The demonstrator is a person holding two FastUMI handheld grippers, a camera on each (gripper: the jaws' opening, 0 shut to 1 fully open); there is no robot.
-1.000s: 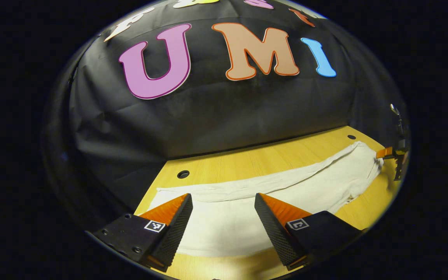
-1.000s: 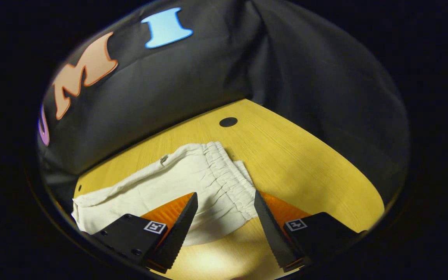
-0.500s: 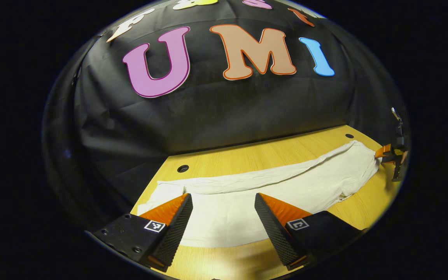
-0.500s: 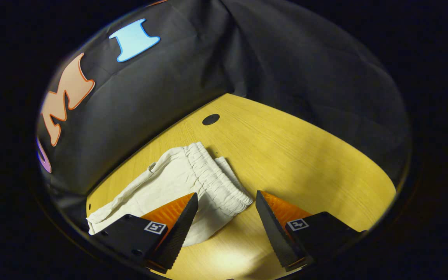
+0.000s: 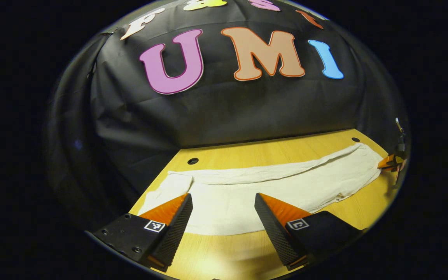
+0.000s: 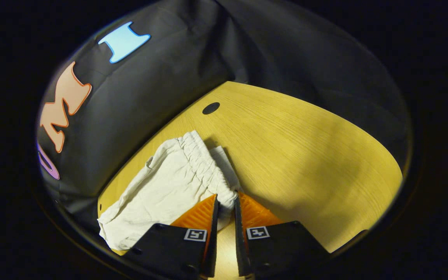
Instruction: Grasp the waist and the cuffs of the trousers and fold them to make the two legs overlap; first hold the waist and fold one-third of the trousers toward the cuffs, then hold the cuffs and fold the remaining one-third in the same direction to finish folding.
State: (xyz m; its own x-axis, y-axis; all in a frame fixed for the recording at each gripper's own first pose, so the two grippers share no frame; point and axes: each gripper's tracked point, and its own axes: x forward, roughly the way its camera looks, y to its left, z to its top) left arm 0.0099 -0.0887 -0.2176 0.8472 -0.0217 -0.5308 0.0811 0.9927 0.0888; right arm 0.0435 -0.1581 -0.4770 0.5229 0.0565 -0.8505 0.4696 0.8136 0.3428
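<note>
1. Wooden desk [image 5: 286, 149] under black cloth wall; cream trousers [image 5: 270, 186] stretched lengthwise along it, parallel to the far edge.
2. Long axis: cuffs [image 5: 165, 190] toward the desk's left end, waist [image 6: 204, 167] at its right end, near the hole by the far right corner.
3. Left gripper [image 5: 223, 225]: spread wide, holding nothing, poised just short of the near edge of the leg cloth at the cuff end.
4. Right gripper [image 6: 225, 210]: nearly closed, pinching the near corner of the elastic waist; seen far off at the cloth's end from the left gripper view.
5. Judged next: close left on the cuffs, then carry both near edges toward the far edge so the legs overlap.
</note>
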